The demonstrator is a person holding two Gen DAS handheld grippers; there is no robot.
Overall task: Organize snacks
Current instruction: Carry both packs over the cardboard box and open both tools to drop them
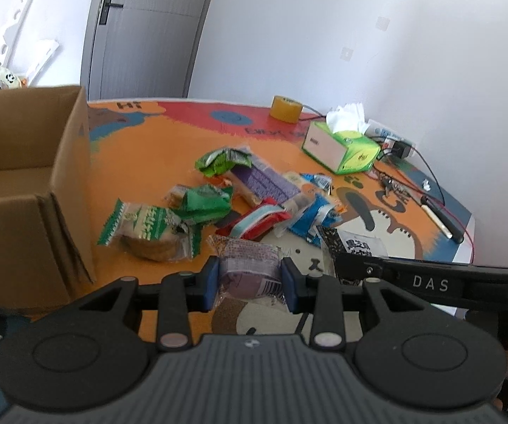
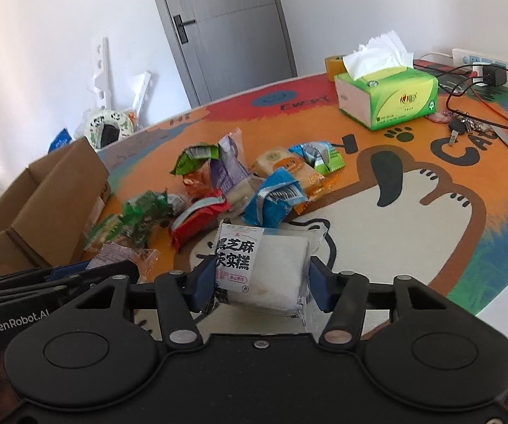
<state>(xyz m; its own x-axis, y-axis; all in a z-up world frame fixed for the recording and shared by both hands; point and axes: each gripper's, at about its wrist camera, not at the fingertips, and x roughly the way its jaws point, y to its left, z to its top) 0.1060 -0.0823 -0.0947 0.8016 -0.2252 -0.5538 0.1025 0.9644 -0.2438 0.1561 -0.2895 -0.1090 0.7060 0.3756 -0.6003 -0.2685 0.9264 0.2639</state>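
Squeezed between the left claw sat a soft purple cake in crinkly clear wrap, the right claw pinched a light white cake packet by its sides, and more snacks lay ahead on the orange cartoon mat, a brown cardboard box to the left.

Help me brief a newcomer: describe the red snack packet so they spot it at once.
Start at the cardboard box on the orange cartoon mat, then move to the snack pile beside it. On the pile's near edge, by the blue packet, lies the red packet, the only red one, with a pale stripe along it.
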